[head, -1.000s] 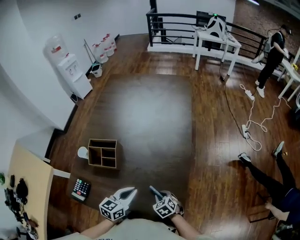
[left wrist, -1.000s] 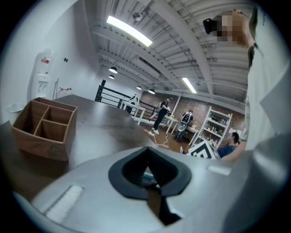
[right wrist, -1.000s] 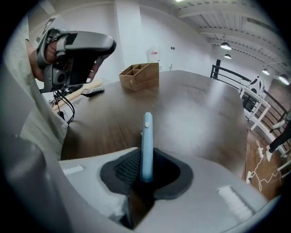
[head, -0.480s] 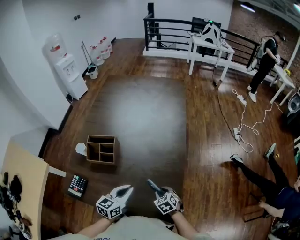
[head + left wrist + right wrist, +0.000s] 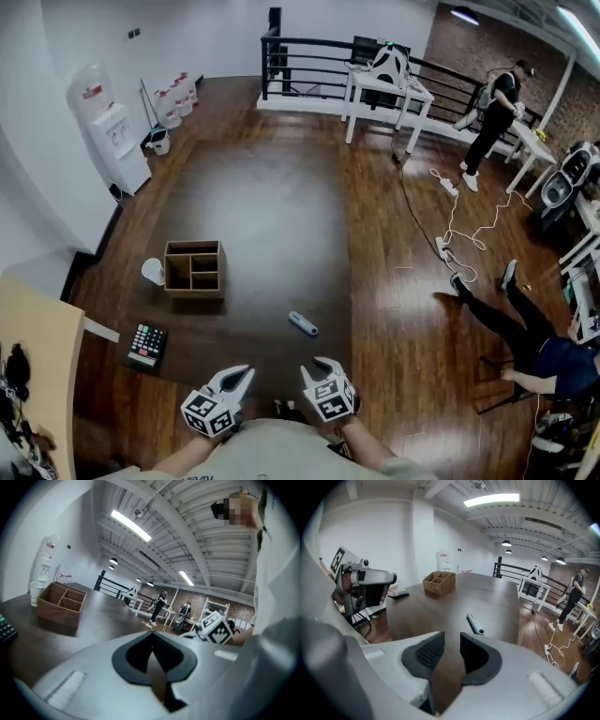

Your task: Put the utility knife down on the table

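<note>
Head view, utility knife (image 5: 302, 323) lying on table (image 5: 272, 225)

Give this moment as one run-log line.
knife: lying on table | right gripper: jaws just opened, empty | left gripper: shut, empty | step: done

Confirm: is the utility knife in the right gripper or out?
Out. The utility knife lies on the table, clear of the right gripper, whose jaws have just been opening, empty.

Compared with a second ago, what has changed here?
The right gripper has just been opening its jaws: it let go of the utility knife, now lying on the table, and pulled back empty. The left gripper stays shut; wooden box and calculator unmoved.
</note>
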Available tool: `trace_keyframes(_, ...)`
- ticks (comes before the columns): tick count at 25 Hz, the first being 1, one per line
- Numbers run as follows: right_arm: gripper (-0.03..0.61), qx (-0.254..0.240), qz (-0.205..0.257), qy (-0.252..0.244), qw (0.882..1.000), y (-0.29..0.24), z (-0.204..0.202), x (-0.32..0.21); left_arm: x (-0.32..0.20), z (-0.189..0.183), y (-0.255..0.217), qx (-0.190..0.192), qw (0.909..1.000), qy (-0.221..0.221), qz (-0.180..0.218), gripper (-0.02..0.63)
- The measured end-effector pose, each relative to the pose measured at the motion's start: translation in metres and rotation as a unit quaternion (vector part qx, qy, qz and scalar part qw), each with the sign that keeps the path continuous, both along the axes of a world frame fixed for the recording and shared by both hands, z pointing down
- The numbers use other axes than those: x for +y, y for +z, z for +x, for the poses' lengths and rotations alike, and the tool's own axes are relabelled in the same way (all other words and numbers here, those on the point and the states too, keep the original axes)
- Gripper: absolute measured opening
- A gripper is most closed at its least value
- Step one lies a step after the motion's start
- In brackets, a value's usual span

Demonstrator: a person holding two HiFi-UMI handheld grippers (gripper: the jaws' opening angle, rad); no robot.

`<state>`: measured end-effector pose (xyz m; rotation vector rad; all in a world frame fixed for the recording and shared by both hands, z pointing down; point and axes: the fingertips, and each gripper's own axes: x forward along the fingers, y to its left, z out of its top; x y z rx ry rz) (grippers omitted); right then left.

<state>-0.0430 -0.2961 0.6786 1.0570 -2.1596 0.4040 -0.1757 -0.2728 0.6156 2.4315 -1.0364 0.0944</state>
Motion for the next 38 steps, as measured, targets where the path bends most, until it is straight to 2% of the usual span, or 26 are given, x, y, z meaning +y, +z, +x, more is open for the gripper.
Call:
trace_keyframes(4, 0.056, -0.052, 0.020, 0.012, 0.998, -0.016, -0.023, 0.057, 0.053, -0.006, -0.002, 0.005, 0.9998, 0.010, 0.014, 0.002)
trace_keyframes(6, 0.002, -0.078, 0.026, 0.012, 0.997, -0.018, -0.038, 0.091, 0.088, -0.012, -0.001, 0.004, 0.9997, 0.014, 0.022, 0.002)
trace_keyframes(11, 0.002, -0.121, 0.036, 0.022, 0.992, -0.024, -0.080, 0.188, 0.181, -0.038, -0.002, 0.005, 0.9993, 0.021, 0.032, 0.002)
trace_keyframes(13, 0.002, -0.128, 0.042, 0.022, 0.991, -0.033, -0.090, 0.227, 0.210, -0.044, -0.010, 0.009, 0.9989, 0.026, 0.037, 0.002)
trace_keyframes(17, 0.002, -0.103, 0.065, 0.009, 0.993, -0.052, -0.091, 0.285, 0.252, -0.044, -0.029, 0.020, 0.9975, 0.041, 0.055, 0.002)
trace_keyframes(23, 0.002, -0.102, 0.106, 0.022, 0.989, -0.091, -0.072, 0.319, 0.303, -0.026, -0.057, 0.018, 0.9929, 0.069, 0.095, 0.002)
trace_keyframes(29, 0.002, -0.132, 0.137, 0.015, 0.982, -0.127, -0.054, 0.356, 0.344, 0.003, -0.072, 0.030, 0.9916, 0.069, 0.105, 0.002)
trace_keyframes(34, 0.002, -0.153, 0.164, 0.035, 0.974, -0.134, 0.004, 0.394, 0.379, 0.059, -0.074, 0.029, 0.9897, 0.086, 0.110, 0.002)
trace_keyframes(38, 0.002, -0.148, 0.165, 0.061, 0.973, -0.129, 0.069, 0.426, 0.413, 0.127, -0.073, 0.030, 0.9871, 0.105, 0.117, 0.002)
